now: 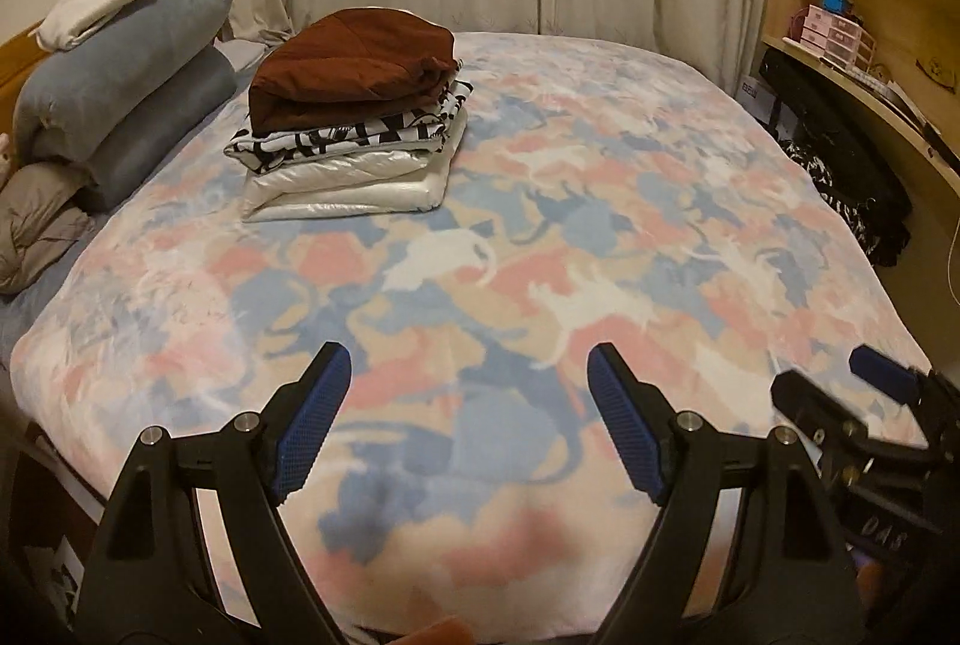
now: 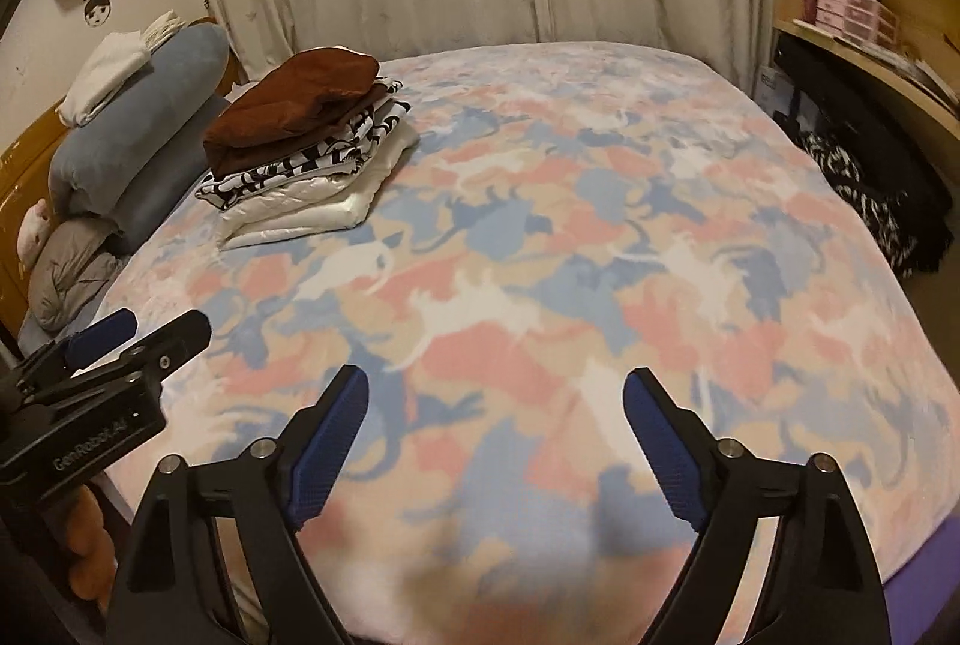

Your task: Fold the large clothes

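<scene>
- L tongs (image 1: 469, 375) & R tongs (image 2: 496, 399): both spread apart, holding nothing, over pastel cat-print fleece blanket (image 1: 540, 201) on bed.
- Folded stack far-left: rust-brown garment (image 1: 354, 63) atop black-white print top (image 1: 360, 135), glossy white padded jacket (image 1: 348, 183).

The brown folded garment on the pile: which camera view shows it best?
The left wrist view: the brown folded garment faces the camera, larger, with its folds visible. The right wrist view shows it smaller and from the side.

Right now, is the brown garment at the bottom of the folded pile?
No, the brown garment lies on top of the pile, above the black-and-white piece and white jacket.
</scene>
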A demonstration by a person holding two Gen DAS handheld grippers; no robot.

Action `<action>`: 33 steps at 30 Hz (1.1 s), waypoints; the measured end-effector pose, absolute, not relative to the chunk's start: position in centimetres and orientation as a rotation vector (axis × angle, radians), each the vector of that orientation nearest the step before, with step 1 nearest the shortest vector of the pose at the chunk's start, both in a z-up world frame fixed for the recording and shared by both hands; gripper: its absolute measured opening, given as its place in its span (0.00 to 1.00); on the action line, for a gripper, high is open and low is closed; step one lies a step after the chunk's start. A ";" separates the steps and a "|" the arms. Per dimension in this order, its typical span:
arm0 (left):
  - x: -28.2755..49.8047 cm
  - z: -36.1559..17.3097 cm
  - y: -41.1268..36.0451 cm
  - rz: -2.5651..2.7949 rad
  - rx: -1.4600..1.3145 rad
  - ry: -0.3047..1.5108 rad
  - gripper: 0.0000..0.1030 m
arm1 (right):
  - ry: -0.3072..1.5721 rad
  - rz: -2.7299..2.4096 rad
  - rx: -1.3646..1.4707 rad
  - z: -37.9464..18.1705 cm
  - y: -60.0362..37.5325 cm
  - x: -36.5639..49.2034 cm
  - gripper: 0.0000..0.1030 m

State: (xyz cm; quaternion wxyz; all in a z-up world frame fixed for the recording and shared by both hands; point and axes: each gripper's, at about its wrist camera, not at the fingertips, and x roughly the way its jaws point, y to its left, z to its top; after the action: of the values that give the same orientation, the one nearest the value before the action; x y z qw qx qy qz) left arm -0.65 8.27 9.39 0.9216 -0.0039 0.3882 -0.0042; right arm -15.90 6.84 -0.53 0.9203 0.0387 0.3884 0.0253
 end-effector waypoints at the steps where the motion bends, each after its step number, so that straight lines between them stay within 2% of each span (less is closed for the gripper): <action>1: -1.0 9.6 8.3 -0.010 -0.013 0.800 0.77 | 0.807 0.053 0.083 -0.5 7.0 -16.7 0.87; 13: -3.3 11.3 7.7 -0.016 0.027 0.780 0.78 | 0.785 0.056 0.085 2.4 7.2 -19.2 0.87; 33: -3.8 11.5 6.5 0.002 0.038 0.797 0.78 | 0.798 0.044 0.099 2.8 5.7 -18.7 0.88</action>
State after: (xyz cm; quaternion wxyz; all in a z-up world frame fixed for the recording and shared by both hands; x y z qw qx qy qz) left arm -3.79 6.52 11.46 0.9215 0.0184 0.3879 0.0008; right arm -18.71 5.68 2.85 0.9199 0.0479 0.3885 0.0212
